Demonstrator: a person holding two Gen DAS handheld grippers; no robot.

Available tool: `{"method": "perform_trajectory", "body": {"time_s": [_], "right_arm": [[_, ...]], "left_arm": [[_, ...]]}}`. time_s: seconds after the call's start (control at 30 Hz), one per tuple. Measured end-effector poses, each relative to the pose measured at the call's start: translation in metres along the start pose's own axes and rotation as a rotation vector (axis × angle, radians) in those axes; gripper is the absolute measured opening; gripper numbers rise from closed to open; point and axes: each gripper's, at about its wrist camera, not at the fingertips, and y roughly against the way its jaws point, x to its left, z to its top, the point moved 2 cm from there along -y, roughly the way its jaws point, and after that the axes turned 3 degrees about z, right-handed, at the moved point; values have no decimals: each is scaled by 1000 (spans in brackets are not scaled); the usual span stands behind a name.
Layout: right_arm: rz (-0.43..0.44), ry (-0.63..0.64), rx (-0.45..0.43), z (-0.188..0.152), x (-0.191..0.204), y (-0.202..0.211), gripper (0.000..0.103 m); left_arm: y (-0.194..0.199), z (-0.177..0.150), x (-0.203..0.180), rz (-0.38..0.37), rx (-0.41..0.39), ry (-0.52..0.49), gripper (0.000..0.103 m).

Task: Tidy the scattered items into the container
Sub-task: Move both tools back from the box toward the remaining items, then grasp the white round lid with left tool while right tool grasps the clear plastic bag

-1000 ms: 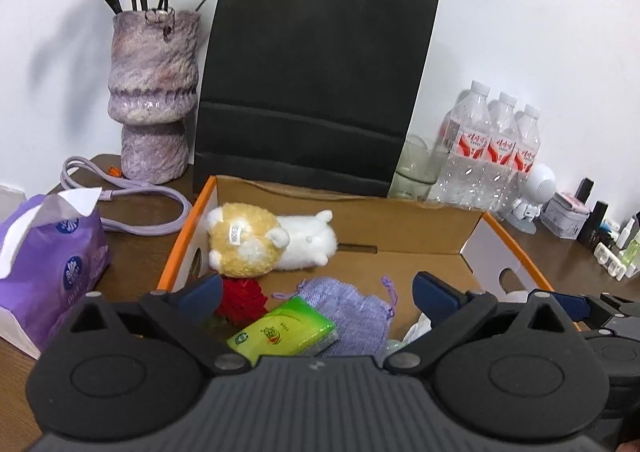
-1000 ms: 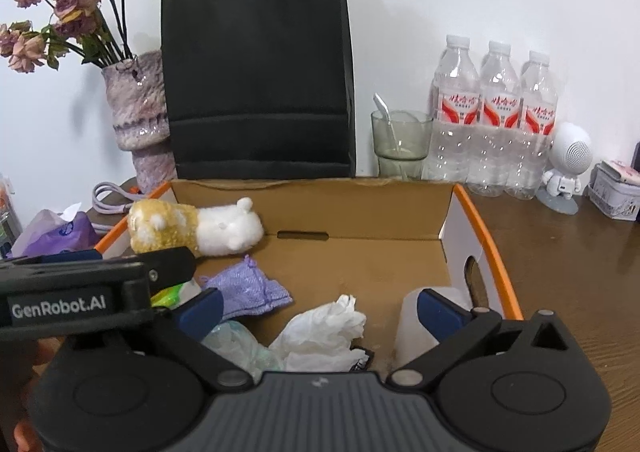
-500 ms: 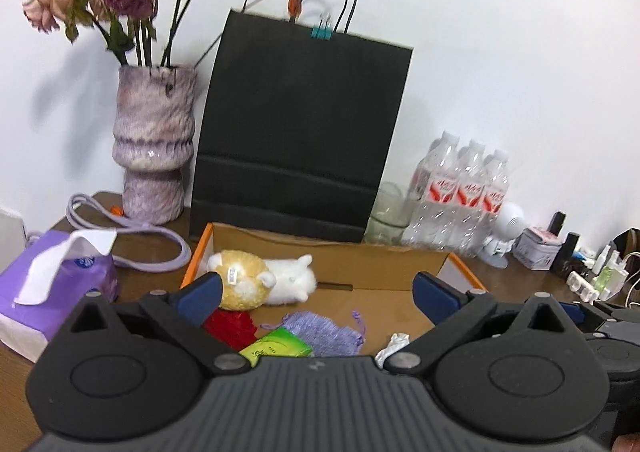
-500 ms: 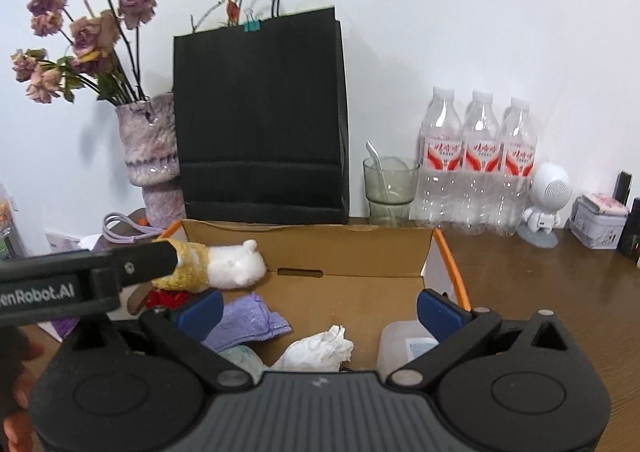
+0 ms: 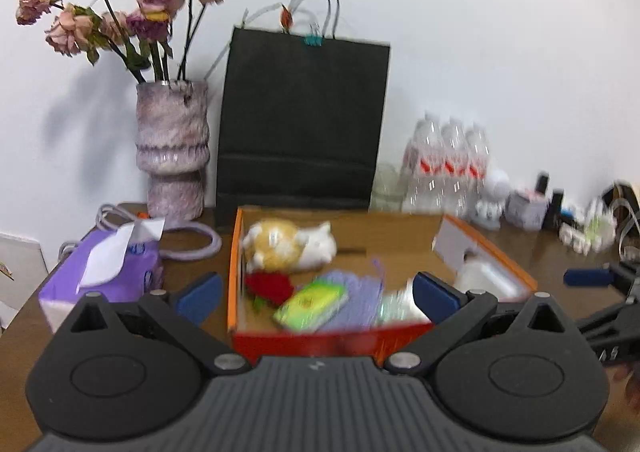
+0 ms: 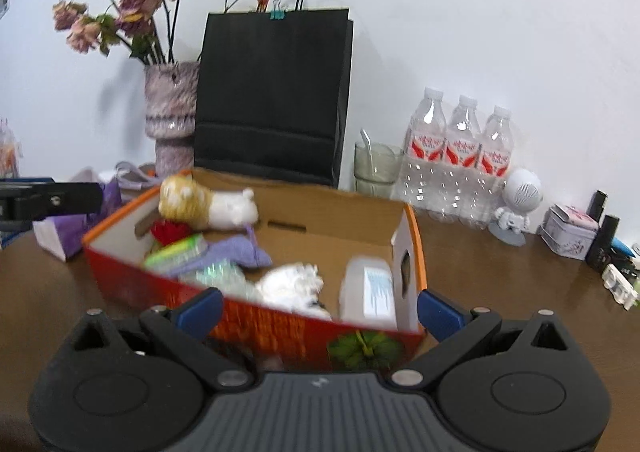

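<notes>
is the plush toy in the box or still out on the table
In. The plush toy lies inside the cardboard box, against its back wall, beside the purple pouch.

A lived-in home room. Against the white wall (image 6: 460, 12) stand a vase (image 6: 171, 112) of dried roses, water bottles (image 6: 460, 156) and a black paper bag (image 6: 272, 92).

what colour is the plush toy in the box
Yellow-orange front half, white back half: the plush toy shows best in the right wrist view.
</notes>
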Motion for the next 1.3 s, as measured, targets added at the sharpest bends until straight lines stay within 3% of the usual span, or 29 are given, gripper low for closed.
{"method": "perform_trajectory", "body": {"time_s": [0.3,0.63,0.83,0.93,1.0,1.17,1.3], "right_arm": [[4,25,131,-53,-3,-17,103],[33,6,141,-62,-5,-39,98],[67,4,124,-58,-4,-51,84],[81,16,119,-57,-1,-56,70],[104,18,118,-57,0,-57,52],[165,30,114,-57,5,-55,23],[173,47,116,-57,10,-52,21]], "left_arm": [[-11,-50,-1,-32,158,-45,103],[-42,-69,-27,-56,240,-90,103],[-64,-71,-40,-50,261,-114,103],[-72,-75,-45,-55,283,-129,102],[-74,-78,-48,-63,289,-138,99],[-69,-79,-49,-71,259,-160,73],[-66,-79,-51,-90,247,-171,58]]}}
